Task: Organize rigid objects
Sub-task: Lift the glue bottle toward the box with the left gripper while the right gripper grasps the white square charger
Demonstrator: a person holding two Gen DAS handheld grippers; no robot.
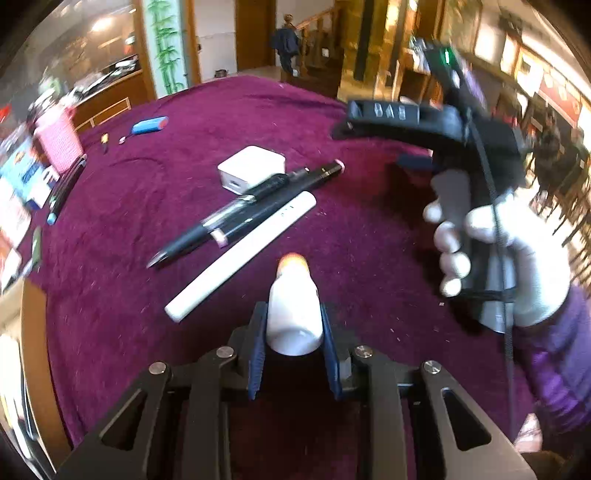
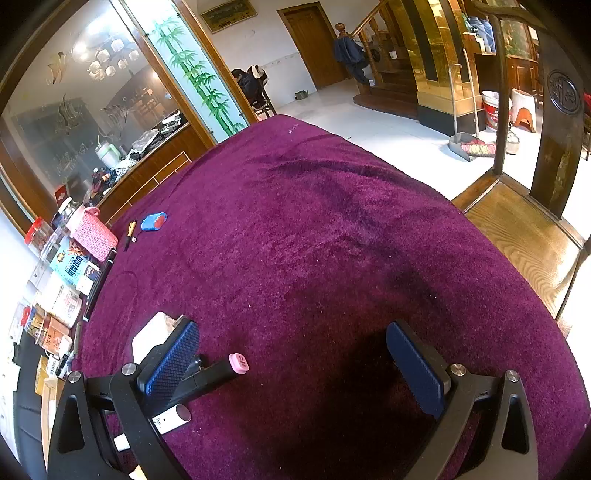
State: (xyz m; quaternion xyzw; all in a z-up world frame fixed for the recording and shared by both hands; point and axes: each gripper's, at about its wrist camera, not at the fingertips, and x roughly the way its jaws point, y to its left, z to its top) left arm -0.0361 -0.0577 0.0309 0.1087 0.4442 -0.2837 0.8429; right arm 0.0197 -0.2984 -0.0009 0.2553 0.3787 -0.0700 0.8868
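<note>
Between the left hand-held gripper (image 1: 294, 325)'s closed pads, the white bottle (image 1: 293, 306) is pointing far toward the row of pens (image 1: 236, 218), while the right hand-held gripper (image 2: 295, 363) is hanging open.

A table under a deep purple plush cloth (image 2: 332, 229) fills the foreground. Beyond it lies a pale tiled floor (image 2: 373, 122). A white wall carries a framed picture (image 2: 229, 14) and a brown wooden door (image 2: 314, 44). On the left, a glass partition painted with green bamboo (image 2: 199, 77) stands in a wooden frame, with a reflected ceiling lamp (image 2: 107, 62) shining in the glass beside it. A wooden staircase (image 2: 384, 62) rises at the right, a dark jacket (image 2: 349, 55) draped on its newel post. Near the right edge stands a carved wooden chair (image 2: 524, 221), and behind it a white bucket (image 2: 495, 110) and a dustpan with a broom (image 2: 474, 147).
</note>
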